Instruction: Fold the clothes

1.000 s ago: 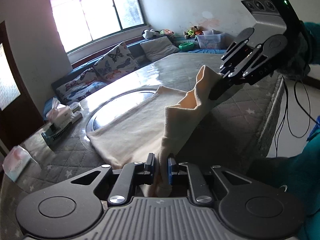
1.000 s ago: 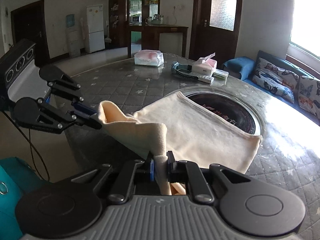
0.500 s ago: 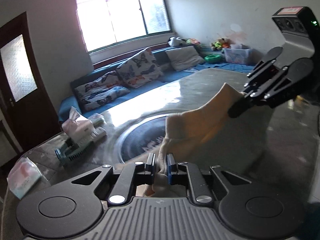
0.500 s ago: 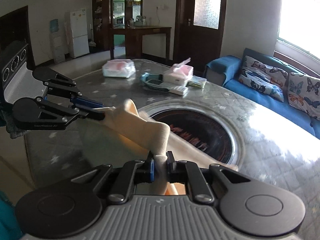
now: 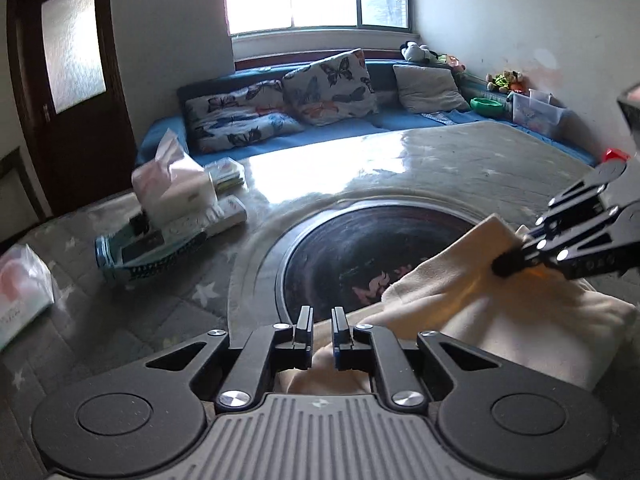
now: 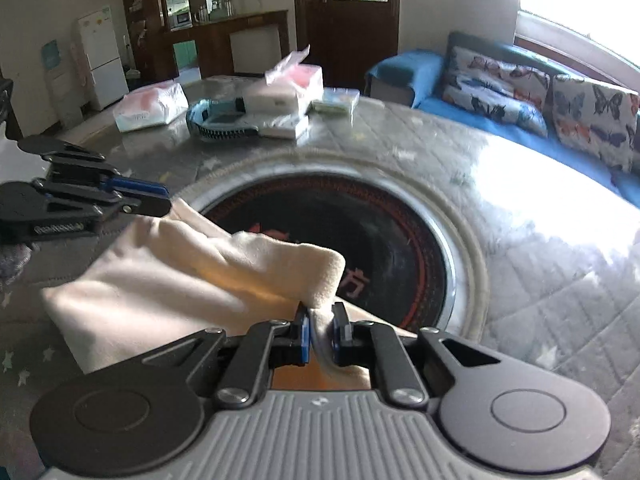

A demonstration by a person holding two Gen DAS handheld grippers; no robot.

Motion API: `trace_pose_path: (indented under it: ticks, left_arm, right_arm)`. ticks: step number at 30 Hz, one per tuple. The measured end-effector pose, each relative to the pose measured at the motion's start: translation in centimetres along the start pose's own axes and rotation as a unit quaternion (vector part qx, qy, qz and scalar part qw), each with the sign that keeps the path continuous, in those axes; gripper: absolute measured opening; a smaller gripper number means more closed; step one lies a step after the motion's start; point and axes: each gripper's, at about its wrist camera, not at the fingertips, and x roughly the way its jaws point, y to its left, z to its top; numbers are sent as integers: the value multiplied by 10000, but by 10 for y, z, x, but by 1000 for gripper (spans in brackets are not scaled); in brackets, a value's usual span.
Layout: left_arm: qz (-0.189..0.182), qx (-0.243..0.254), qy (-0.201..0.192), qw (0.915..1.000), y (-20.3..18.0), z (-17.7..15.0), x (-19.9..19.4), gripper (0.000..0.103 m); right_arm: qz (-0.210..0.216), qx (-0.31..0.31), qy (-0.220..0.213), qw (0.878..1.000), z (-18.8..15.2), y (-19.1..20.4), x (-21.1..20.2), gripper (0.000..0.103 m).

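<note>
Over the table, left gripper has released cloth (right holds).

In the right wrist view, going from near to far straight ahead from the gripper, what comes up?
right gripper shut on the cream cloth → dark round inset in the table → teal basket → dark wooden door.

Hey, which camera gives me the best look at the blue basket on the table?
The left wrist view shows the blue basket best: its slotted wall faces the camera and is fairly sharp, with the tissue pack on it. In the right wrist view the basket sits farther off, smaller and blurred, partly behind white boxes.
</note>
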Motion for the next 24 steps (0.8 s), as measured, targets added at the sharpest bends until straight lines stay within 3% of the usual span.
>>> trace_pose_path:
  ticks: [3,5,7,11,13,15,17,24]
  left_arm:
    - [-66,13,35,10000,0,-3,-3,15]
    - [-112,40,60,9999,-1,-5,-4,35]
    - [-169,81,12,9998,-1,-7,-5,40]
    - [-212,132,150,9996,-3,-9,2,40]
    - [-203,108,257,9994,-3,-10,10,37]
    - [-235,63,341,9991,-2,-11,16,17]
    - [-148,181,312,9992,-5,-12,16,8]
    - [305,424,-359,9980,-11,5,-5,6]
  right_arm:
    - [30,31,50,10000,-3,-2,2,12]
    - [83,106,42,9999,-3,-5,2,18]
    - [135,171,1,9998,-2,-8,-2,19]
    - [240,294,-12,9993,-1,-13,-4,22]
    - [247,394,-6,9989,0,-15,-1,23]
    - [290,496,-10,9983,-1,-17,1,23]
    - [248,522,-8,9983,-1,-17,2,13]
    - [36,342,-503,9981,12,-9,-12,9]
